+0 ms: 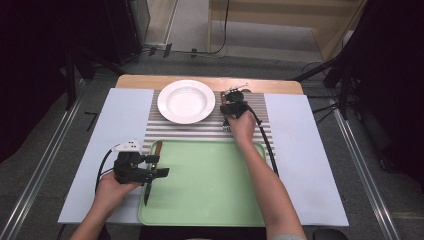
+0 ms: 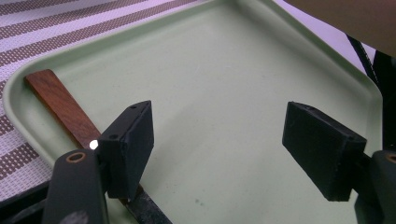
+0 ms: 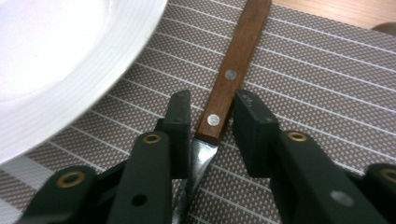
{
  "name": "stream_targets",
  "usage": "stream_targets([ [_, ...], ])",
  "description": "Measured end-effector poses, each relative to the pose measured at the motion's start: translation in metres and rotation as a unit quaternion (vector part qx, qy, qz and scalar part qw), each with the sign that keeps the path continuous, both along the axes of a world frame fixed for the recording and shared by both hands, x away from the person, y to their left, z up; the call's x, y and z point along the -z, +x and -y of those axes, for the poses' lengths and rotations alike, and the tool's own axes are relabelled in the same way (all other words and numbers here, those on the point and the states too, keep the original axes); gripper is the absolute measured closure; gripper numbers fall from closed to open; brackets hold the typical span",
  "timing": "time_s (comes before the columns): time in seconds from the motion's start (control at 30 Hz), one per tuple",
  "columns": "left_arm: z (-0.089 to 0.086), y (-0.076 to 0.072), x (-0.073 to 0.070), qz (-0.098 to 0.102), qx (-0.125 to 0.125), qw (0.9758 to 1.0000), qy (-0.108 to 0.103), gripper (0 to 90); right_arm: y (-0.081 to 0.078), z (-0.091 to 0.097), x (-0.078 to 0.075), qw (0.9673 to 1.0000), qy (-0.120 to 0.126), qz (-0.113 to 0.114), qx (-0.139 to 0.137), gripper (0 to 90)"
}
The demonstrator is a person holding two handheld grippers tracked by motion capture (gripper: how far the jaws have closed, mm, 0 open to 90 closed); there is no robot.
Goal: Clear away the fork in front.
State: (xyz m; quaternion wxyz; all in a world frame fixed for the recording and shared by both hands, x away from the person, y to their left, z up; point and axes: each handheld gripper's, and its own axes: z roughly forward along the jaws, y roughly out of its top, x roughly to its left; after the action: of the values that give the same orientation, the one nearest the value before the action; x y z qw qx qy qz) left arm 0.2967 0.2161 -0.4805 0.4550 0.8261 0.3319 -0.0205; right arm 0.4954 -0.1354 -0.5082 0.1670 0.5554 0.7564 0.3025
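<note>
Straddling knife (image 3: 232,72): right claw (image 3: 212,122), beside plate (image 3: 70,56).

The table (image 1: 300,150) is seen from above and from the person's side in the high view, facing forward and down, with the floor beyond. A close, low look across the green tray (image 2: 224,70) is given by the left gripper view. The striped mat (image 3: 303,93) and plate (image 3: 56,46) are seen very near in the right gripper view. All 3 are shared with the high view.
</note>
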Motion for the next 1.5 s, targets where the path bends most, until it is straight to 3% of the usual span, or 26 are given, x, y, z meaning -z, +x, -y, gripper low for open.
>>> stream_targets([
  [0.13,0.0003,0.0,0.0002,0.0,0.0,1.0,0.002,24.7,-0.002,-0.0037,0.0008,0.9999,-0.009,0.005,0.013,69.6],
  [0.33,0.0002,0.0001,-0.0001,0.0,-0.001,1.0,0.002,24.7,-0.0047,-0.0028,0.0038,0.9992,0.01,0.012,0.036,72.2],
  [0.53,-0.0002,0.0003,-0.0001,0.0,-0.001,1.0,0.002,24.7,-0.0057,-0.0034,0.0045,0.9988,0.011,0.016,0.044,73.8],
  [1.03,-0.0017,0.0008,-0.0003,-0.002,-0.003,1.0,0.001,24.7,-0.0039,0.0017,0.0037,0.9996,0.013,0.013,0.021,75.1],
  [1.27,-0.0029,0.0015,0.0,-0.002,-0.004,1.0,0.001,24.7,-0.0048,0.0016,0.003,0.9998,-0.001,0.018,0.004,75.8],
  [1.33,-0.0029,0.0014,0.0,-0.002,-0.004,1.0,0.002,24.8,-0.0045,0.0009,0.0029,0.9996,0.013,0.013,0.022,75.8],
  [1.5,-0.0021,0.0015,0.0003,-0.003,-0.002,1.0,0.003,24.8,-0.008,0.0044,0.0073,0.9992,0.02,0.032,0.012,76.0],
])
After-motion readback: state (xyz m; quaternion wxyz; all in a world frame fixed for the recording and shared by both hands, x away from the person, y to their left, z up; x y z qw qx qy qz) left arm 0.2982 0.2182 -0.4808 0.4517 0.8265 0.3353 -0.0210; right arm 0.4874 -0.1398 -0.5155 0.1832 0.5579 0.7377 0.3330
